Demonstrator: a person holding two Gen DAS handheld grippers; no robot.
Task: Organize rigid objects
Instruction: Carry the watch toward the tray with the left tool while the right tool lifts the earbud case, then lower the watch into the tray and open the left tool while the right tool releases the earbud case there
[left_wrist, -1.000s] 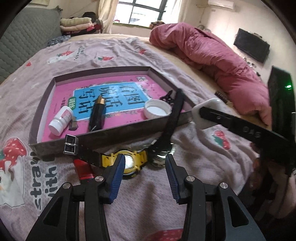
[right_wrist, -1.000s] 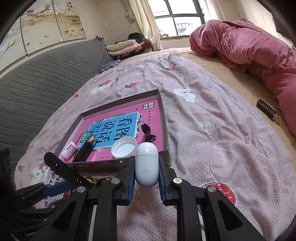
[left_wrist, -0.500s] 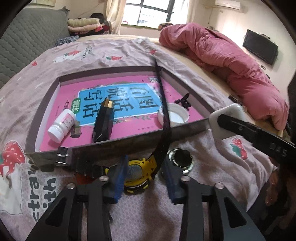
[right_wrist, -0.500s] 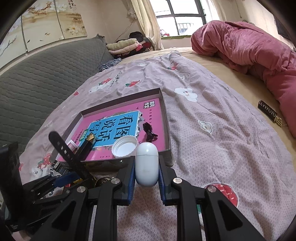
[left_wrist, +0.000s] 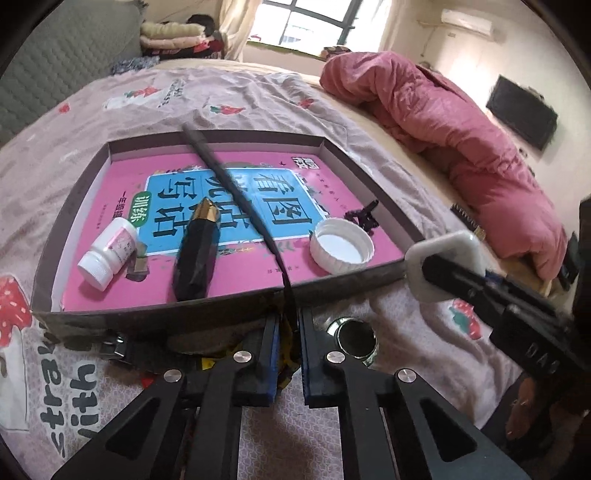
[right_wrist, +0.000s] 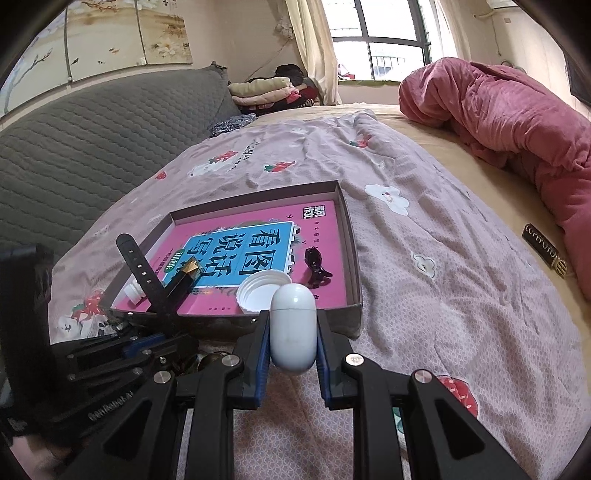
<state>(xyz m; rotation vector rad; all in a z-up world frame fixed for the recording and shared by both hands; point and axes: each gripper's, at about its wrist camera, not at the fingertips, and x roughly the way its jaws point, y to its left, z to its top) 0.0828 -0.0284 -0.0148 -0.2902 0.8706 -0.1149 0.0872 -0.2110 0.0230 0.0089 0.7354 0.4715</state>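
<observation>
My left gripper (left_wrist: 288, 321) hangs just in front of the tray's (left_wrist: 221, 314) near wall, its jaws closing onto the yellow watch (left_wrist: 285, 371). The pads press it, and its black strap (left_wrist: 236, 199) sticks up over the tray. From the right wrist view the strap (right_wrist: 138, 266) rises above the left gripper (right_wrist: 159, 339). My right gripper (right_wrist: 293, 317) is shut on a white capsule case (right_wrist: 293, 332) at the tray's near right corner (right_wrist: 352, 314). The case (left_wrist: 443, 251) shows at the right of the left view.
In the tray lie a white pill bottle (left_wrist: 107, 251), a black gold-tipped tube (left_wrist: 195, 254), a white lid (left_wrist: 341, 251) and a black clip (left_wrist: 364, 218). A round metal watch (left_wrist: 354, 336) lies by the left fingers. A pink duvet (right_wrist: 498, 110) lies on the right.
My left gripper moved forward over the yellow watch and its jaws went from wide apart to shut on it, and the strap swung upright. The right gripper kept still with the case.
</observation>
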